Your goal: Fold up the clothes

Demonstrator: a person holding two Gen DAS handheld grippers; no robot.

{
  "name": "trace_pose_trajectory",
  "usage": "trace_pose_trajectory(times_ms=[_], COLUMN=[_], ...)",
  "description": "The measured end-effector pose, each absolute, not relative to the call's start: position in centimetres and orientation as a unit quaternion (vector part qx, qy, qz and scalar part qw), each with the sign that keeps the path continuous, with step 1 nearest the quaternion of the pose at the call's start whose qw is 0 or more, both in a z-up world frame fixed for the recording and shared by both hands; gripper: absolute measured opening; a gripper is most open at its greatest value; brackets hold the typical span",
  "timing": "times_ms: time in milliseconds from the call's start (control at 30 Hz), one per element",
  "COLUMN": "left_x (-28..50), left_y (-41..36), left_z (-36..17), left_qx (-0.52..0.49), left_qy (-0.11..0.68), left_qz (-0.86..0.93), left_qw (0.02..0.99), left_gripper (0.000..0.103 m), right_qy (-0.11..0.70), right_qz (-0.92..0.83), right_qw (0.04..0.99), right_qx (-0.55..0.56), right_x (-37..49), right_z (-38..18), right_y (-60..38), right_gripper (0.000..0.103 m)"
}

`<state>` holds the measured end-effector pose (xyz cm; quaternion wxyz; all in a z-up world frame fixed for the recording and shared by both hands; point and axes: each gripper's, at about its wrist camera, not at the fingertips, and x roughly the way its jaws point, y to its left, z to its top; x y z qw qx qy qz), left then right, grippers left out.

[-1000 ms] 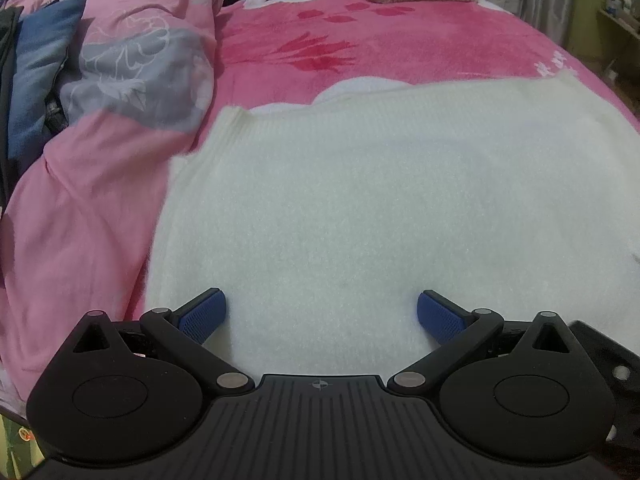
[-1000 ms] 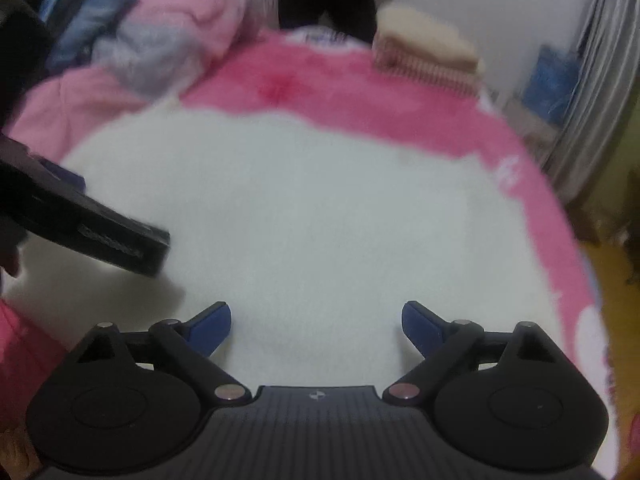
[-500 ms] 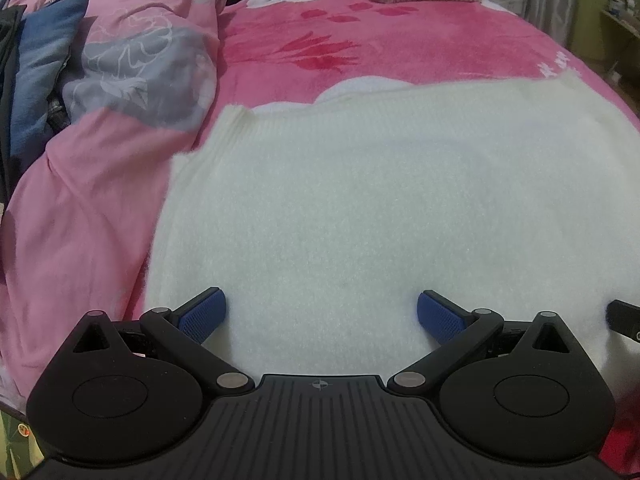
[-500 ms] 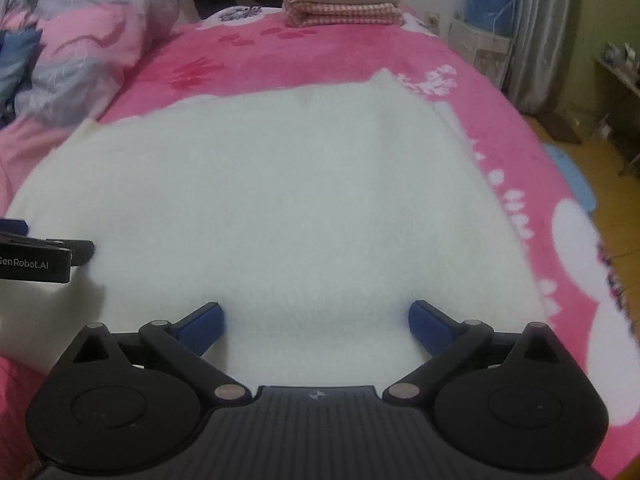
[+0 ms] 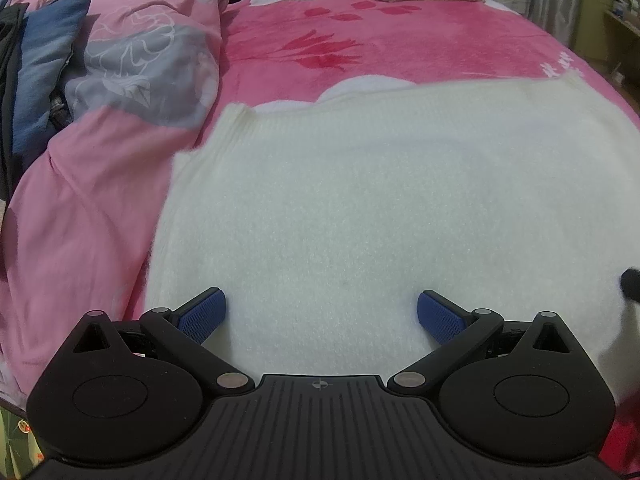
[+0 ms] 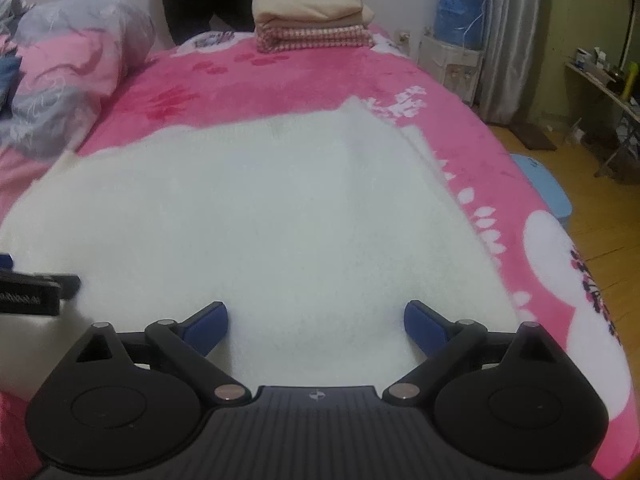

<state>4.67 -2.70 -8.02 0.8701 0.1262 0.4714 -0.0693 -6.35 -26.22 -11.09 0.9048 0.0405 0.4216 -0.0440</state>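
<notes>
1. my left gripper [image 5: 320, 314] hangs with its blue-padded fingers spread wide, pinching nothing.
2. my right gripper [image 6: 316, 322] is spread wide too, empty.
3. the fluffy white knit garment [image 5: 360, 208] lies flat on the pink flowered blanket [image 5: 360, 40], right under both claws.
4. a folded stack of beige and checked clothes [image 6: 312, 20] sits at the far end.

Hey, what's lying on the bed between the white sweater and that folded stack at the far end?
Nothing: only bare pink blanket separates the white sweater from the folded stack, shown in both wrist views.
</notes>
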Motion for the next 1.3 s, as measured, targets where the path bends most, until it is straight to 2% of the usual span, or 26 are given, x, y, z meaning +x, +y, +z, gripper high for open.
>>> trace_pose_trajectory(times_ms=[133, 267, 400, 633, 800, 867, 1300], left_x=[4.7, 4.7, 4.7, 4.6, 4.6, 4.5, 4.4], left_y=[-2.7, -2.9, -2.8, -2.8, -3.0, -3.1, -3.0], left_z=[-8.0, -8.0, -8.1, -8.1, -8.1, -8.1, -8.1], left_qx=[0.126, 0.127, 0.127, 0.129, 0.129, 0.129, 0.127], left_qy=[0.473, 0.474, 0.472, 0.47, 0.472, 0.471, 0.47], left_qz=[-0.067, -0.064, -0.063, -0.062, -0.058, -0.057, -0.057], left_qw=[0.87, 0.869, 0.87, 0.871, 0.87, 0.871, 0.872], left_gripper=[0.103, 0.103, 0.103, 0.103, 0.103, 0.103, 0.103], right_qy=[0.387, 0.423, 0.425, 0.346, 0.404, 0.385, 0.386], right_qz=[-0.036, -0.043, -0.048, -0.021, -0.004, -0.007, -0.012], right_qw=[0.921, 0.905, 0.904, 0.938, 0.915, 0.922, 0.922], right_qx=[0.023, 0.007, 0.017, 0.018, -0.008, -0.037, -0.032], right_x=[-6.7, -5.6, -5.2, -5.6, -3.3, -3.9, -4.1], right_z=[-10.1, -12.3, -11.8, -9.1, -13.3, -13.6, -13.7], right_y=[-25.3, -25.2, -25.2, -23.8, -23.1, -22.3, -22.1], right_gripper=[0.096, 0.098, 0.099, 0.098, 0.103, 0.103, 0.103])
